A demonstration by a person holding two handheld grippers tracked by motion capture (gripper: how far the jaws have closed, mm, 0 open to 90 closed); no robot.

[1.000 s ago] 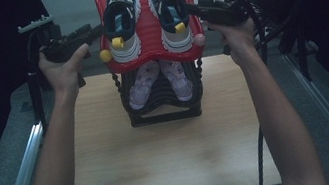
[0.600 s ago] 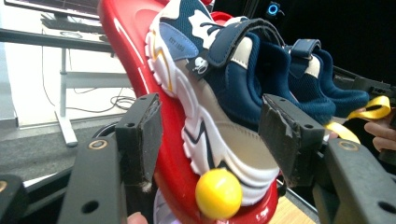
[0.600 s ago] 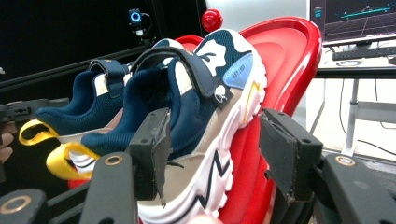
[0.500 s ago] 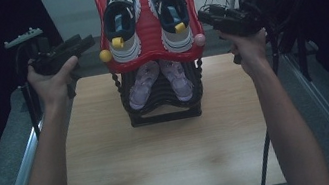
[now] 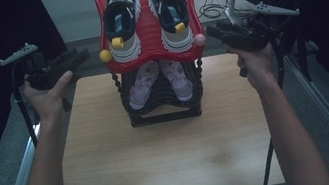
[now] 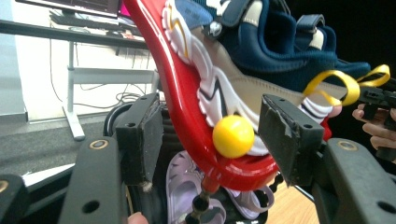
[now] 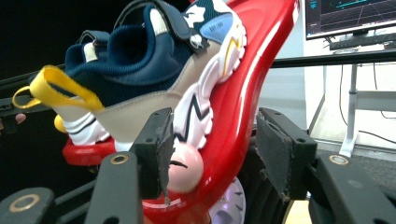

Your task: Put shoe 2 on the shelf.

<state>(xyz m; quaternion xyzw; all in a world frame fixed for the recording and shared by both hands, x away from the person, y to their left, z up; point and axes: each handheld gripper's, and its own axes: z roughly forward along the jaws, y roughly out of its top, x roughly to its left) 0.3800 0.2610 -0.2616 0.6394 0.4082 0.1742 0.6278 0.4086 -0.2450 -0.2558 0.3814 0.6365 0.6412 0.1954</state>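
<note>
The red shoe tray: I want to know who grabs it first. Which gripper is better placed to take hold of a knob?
Roughly even, slightly the left. The left gripper has its open jaws framing the yellow knob; the right gripper is also open, with the pink knob nearer one jaw than centred, beside the red tray.

We see the red shoe tray (image 6: 187,107) in glossy smooth plastic | its yellow knob (image 6: 233,136) shiny too | navy sneakers (image 7: 140,60) in matt woven cloth with smooth rubbery soles | left gripper (image 6: 212,140) pads matt, rough foam | table (image 5: 173,157) matt wood grain.
</note>
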